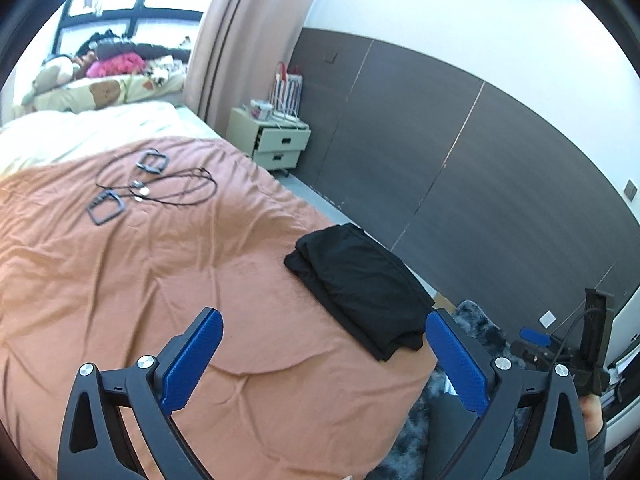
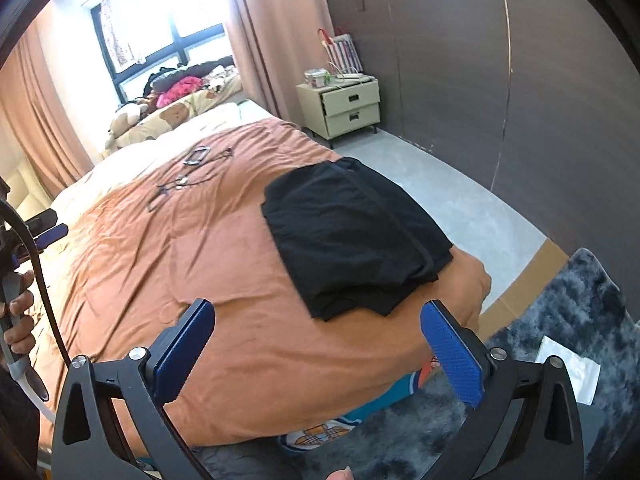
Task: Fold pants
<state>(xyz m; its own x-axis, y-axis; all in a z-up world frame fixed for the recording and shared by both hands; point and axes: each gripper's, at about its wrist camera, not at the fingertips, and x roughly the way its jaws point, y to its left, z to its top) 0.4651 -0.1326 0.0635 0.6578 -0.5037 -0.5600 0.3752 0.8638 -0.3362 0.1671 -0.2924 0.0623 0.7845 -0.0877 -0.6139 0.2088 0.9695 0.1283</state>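
Note:
The black pants (image 1: pixel 360 288) lie folded into a compact stack near the corner of the orange bed cover (image 1: pixel 160 280). They also show in the right wrist view (image 2: pixel 352 236). My left gripper (image 1: pixel 324 344) is open and empty, held above the cover just short of the stack. My right gripper (image 2: pixel 318 332) is open and empty, hovering in front of the near edge of the stack. Neither gripper touches the pants. The right gripper body shows at the right edge of the left wrist view (image 1: pixel 560 352).
Black cables and two square frames (image 1: pixel 148 184) lie farther up the bed. A cream nightstand (image 1: pixel 276 140) stands by the dark wall panels. A dark fluffy rug (image 2: pixel 560 344) and cardboard (image 2: pixel 528 280) lie on the grey floor beside the bed.

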